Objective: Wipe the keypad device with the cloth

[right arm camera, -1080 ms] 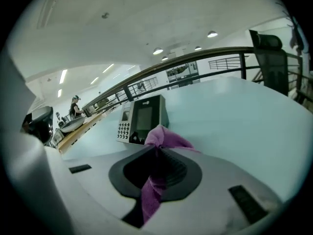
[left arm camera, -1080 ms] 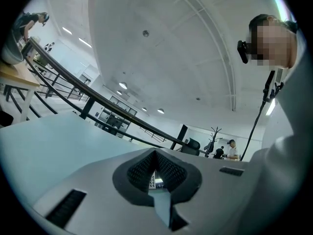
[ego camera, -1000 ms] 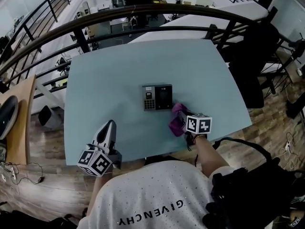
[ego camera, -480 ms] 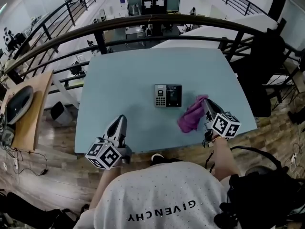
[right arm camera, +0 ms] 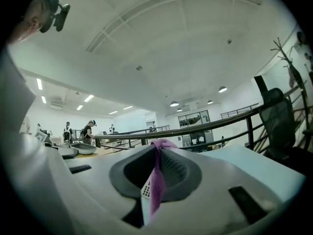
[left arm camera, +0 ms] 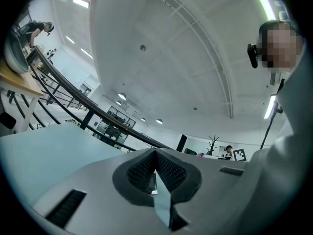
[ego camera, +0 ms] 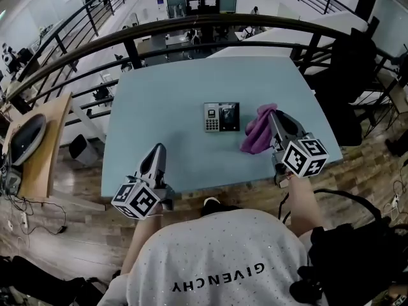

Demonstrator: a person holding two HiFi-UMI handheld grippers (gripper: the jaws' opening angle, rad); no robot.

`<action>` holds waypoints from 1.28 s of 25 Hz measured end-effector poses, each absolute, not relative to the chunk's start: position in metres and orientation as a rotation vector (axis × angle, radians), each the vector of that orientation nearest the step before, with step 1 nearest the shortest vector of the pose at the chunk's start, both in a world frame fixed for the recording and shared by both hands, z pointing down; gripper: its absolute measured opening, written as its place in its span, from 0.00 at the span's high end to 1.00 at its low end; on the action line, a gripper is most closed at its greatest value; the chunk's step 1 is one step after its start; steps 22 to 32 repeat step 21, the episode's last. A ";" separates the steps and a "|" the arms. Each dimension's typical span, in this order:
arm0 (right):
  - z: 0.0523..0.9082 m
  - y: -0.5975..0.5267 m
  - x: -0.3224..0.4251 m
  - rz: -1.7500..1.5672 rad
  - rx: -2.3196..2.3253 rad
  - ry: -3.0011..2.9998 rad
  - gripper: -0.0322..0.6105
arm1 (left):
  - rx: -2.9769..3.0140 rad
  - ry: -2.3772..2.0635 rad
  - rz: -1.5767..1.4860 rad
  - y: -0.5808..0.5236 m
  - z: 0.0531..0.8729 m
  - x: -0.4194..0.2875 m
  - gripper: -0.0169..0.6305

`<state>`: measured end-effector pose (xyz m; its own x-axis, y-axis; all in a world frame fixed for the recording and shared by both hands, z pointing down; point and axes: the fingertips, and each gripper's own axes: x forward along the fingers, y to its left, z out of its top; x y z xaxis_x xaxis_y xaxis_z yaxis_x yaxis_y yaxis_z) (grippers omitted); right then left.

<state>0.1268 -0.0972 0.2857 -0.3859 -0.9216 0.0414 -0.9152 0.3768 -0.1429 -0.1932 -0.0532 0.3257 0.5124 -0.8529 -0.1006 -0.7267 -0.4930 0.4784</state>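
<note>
The keypad device [ego camera: 221,116], dark with a grey key block on its left part, lies flat near the middle of the pale blue table [ego camera: 172,94]. A purple cloth [ego camera: 257,131] hangs just right of it, pinched in my right gripper [ego camera: 273,115], which is raised and tilted upward. In the right gripper view the cloth [right arm camera: 157,175] shows as a thin purple strip between the shut jaws. My left gripper [ego camera: 157,149] hovers at the table's front left edge, shut with nothing in it; its jaws meet in the left gripper view [left arm camera: 155,156].
A dark curved railing [ego camera: 210,24] runs along the table's far side. A black chair [ego camera: 347,75] stands right of the table. A wooden desk [ego camera: 32,152] with a round dark object sits at the left. Wooden floor lies below the front edge.
The right gripper has lifted the cloth and carried it up and right, to beside the device's right end. The left gripper has barely moved.
</note>
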 end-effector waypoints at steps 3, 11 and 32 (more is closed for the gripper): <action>0.286 -0.092 0.123 -0.182 -1.739 2.593 0.91 | 2.389 -1.290 -0.456 -0.052 0.325 -0.190 0.97; 0.293 -0.080 0.127 -0.172 -1.791 2.589 0.91 | 2.427 -1.262 -0.454 -0.043 0.319 -0.186 0.97; 0.296 -0.072 0.134 -0.169 -1.842 2.586 0.91 | 2.412 -1.273 -0.479 -0.033 0.324 -0.196 0.97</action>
